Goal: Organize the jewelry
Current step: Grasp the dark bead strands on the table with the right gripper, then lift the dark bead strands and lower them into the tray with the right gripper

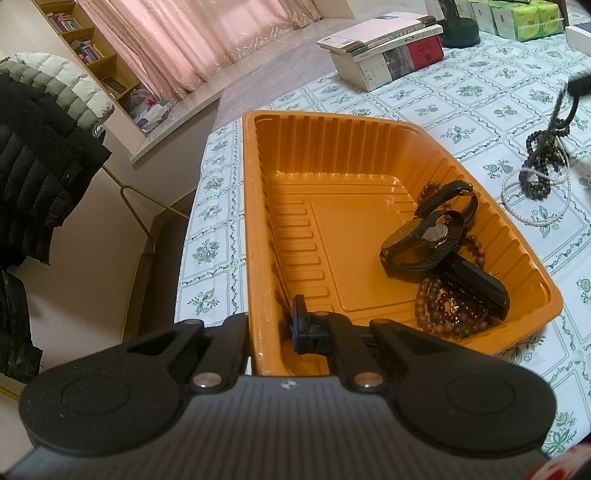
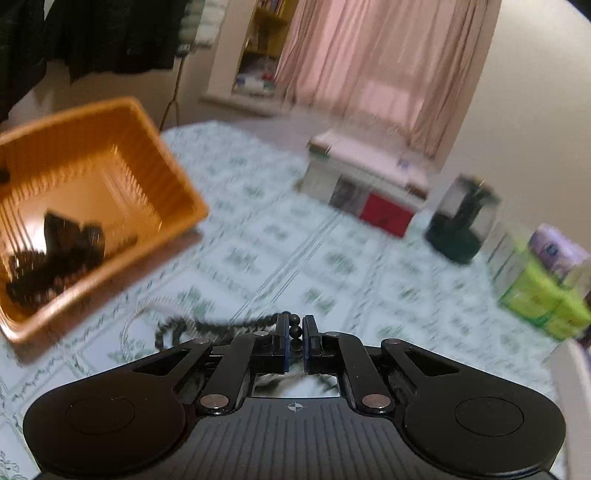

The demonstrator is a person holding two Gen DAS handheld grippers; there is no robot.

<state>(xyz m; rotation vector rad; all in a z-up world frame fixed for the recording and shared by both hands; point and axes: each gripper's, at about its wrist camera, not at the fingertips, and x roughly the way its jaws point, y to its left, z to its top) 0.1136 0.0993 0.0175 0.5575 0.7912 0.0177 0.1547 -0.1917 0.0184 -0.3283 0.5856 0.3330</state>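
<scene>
**Jewelry sorting: dark bead strand in right grip, tray held by left**

Where the right gripper closes, its two fingers are pinched on a dark bead strand, a few beads showing in the narrow gap between the pads. The rest of the strand trails left of the fingers, down toward the tablecloth, motion-blurred. In the left wrist view the same strand hangs from above, right of the tray, its lower loops bunched on the cloth together with a white pearl necklace.

Left gripper: fingers pressed onto the near wall of the orange tray, one finger inside, the other outside.

Tray contents, right near corner:
- black wristwatch, with further black straps behind it
- brown wooden bead bracelets
- dark red beads
- black oblong case, lying over the beads

Beyond the tray: stacked books, green packages, pink curtain.
</scene>
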